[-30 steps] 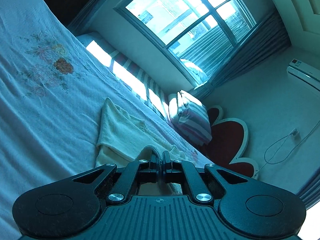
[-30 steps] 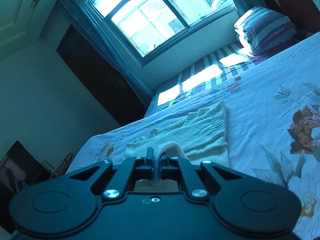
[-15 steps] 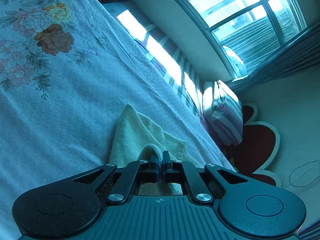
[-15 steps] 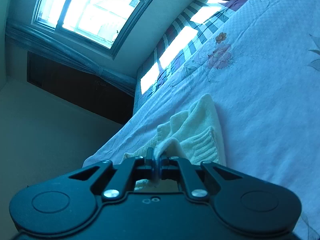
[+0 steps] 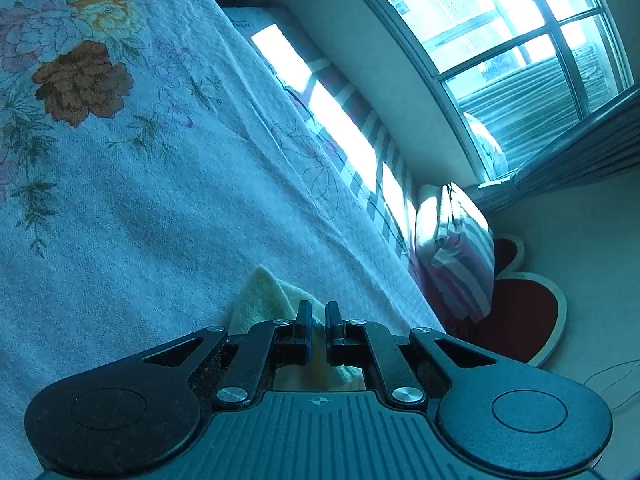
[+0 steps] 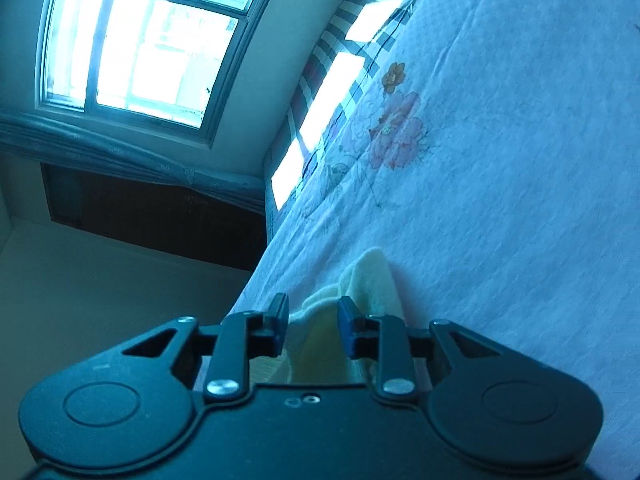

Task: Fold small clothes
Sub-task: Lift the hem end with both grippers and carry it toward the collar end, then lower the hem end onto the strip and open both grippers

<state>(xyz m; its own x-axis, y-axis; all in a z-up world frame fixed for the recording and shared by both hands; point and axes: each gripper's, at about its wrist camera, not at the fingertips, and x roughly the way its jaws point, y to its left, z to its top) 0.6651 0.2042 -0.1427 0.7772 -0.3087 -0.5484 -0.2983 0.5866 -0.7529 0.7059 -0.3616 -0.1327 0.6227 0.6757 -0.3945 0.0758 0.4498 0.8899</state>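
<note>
Sunlit bedroom, with a bed (image 5: 168, 184) under a pale flowered cover filling most of both views. On it, near the bed's near edge, lies the cream garment (image 5: 260, 300), bunched low under both grippers. The left gripper (image 5: 318, 320) has its fingers pinched together on a fold of the cloth. The right gripper (image 6: 313, 320) is opening its fingers; the garment (image 6: 372, 284) sits loose between them, neither pad pressing it. Past the cloth the cover runs flat and bare toward the far edge, where a striped sheet (image 5: 360, 148) catches the sun below the window (image 5: 500, 40). At the head end a striped pillow (image 5: 460, 252) leans against a red headboard (image 5: 524, 316).
</note>
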